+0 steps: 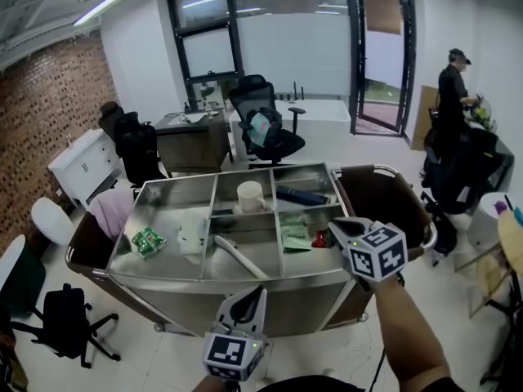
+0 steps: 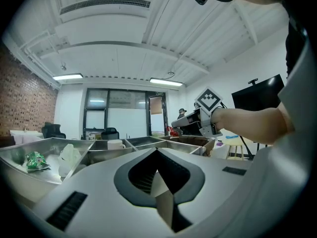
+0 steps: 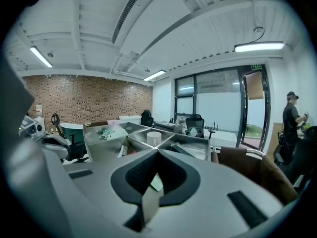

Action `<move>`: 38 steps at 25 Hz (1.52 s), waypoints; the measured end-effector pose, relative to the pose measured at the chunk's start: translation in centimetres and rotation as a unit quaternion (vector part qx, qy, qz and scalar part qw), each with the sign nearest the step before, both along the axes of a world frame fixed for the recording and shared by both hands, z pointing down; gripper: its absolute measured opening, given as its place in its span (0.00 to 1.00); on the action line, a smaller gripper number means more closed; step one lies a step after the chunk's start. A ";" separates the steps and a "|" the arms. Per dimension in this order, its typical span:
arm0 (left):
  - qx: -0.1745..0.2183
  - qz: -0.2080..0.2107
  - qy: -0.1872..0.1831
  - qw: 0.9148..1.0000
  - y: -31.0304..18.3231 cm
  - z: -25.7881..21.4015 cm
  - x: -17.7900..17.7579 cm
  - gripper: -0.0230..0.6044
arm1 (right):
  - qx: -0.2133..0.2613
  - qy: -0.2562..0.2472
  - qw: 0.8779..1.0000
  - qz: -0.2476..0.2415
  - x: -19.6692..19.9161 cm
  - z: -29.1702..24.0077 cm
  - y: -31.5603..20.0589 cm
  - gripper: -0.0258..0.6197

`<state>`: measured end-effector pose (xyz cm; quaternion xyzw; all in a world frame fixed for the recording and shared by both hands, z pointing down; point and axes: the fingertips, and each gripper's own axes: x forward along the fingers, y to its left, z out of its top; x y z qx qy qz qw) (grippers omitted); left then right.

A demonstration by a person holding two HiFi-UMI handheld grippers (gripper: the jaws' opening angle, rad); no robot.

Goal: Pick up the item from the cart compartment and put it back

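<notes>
The steel cart has several open compartments. A white cup and a dark flat item lie in the far ones. A green packet, a white bag and a white-handled brush lie nearer. My right gripper hovers over the front right compartment, right beside a red item and a green sachet. Its jaws are shut; a sliver of green shows at their tip, and I cannot tell if it is held. My left gripper stays shut and empty before the cart's front edge.
Brown bags hang at both ends of the cart. Office chairs and a desk stand behind it. A person stands at the far right. A black backpack sits on the floor at the left.
</notes>
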<state>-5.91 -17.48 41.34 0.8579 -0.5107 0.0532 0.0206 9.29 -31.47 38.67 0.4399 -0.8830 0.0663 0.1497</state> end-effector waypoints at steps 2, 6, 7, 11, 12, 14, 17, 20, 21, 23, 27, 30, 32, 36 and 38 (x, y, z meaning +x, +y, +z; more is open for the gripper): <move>0.000 -0.001 0.001 1.000 0.0 0.1 -0.1 0.04 | -0.006 0.010 1.000 0.004 -0.2 0.5 -1.6 0.06; -0.003 -0.004 0.001 1.000 0.1 0.4 -0.4 0.04 | -0.014 0.013 1.000 0.010 -0.6 2.0 -4.8 0.06; -0.004 -0.006 0.001 1.000 0.1 0.4 -0.4 0.04 | -0.021 0.011 1.000 0.011 -0.7 2.5 -5.4 0.06; -0.003 -0.008 0.001 1.000 0.3 0.2 -0.7 0.04 | -0.038 0.013 0.999 0.011 -1.0 3.1 -6.4 0.06; -0.003 -0.009 0.001 1.000 0.3 0.3 -0.8 0.04 | -0.037 0.014 0.999 0.012 -1.1 3.0 -6.5 0.06; -0.003 -0.010 0.000 1.000 0.1 0.5 -1.0 0.04 | -0.033 0.015 0.999 0.011 -1.4 2.7 -6.7 0.06; -0.005 -0.012 0.002 1.000 0.1 0.6 -1.1 0.04 | -0.029 0.014 0.999 0.011 -1.8 2.4 -7.1 0.06; -0.006 -0.012 0.001 1.000 0.2 0.7 -1.2 0.04 | -0.017 0.007 1.000 0.015 -2.1 2.2 -7.6 0.06; -0.006 -0.012 0.002 1.000 0.2 0.8 -1.2 0.04 | -0.010 0.003 1.000 0.015 -2.3 2.0 -7.8 0.08; -0.007 -0.012 0.003 1.000 0.2 0.8 -1.3 0.04 | 0.000 -0.009 1.000 0.010 -2.8 1.6 -7.8 0.34; -0.005 -0.014 0.000 1.000 0.0 1.3 -1.8 0.04 | 0.007 -0.010 1.000 -0.001 -3.4 1.4 -7.6 0.45; -0.009 -0.013 0.001 1.000 -0.1 1.4 -1.6 0.04 | 0.003 -0.003 1.000 -0.009 -3.5 1.6 -7.4 0.44; -0.012 -0.011 0.002 1.000 -0.1 1.0 -1.3 0.04 | 0.001 0.000 1.000 -0.008 -3.4 1.7 -7.4 0.44; -0.009 -0.009 0.001 1.000 -0.2 0.8 -1.2 0.04 | -0.003 0.001 1.000 -0.005 -3.2 1.6 -7.3 0.44; -0.009 -0.010 0.002 1.000 -0.2 0.9 -1.2 0.04 | -0.006 0.000 1.000 -0.008 -3.3 1.6 -7.1 0.44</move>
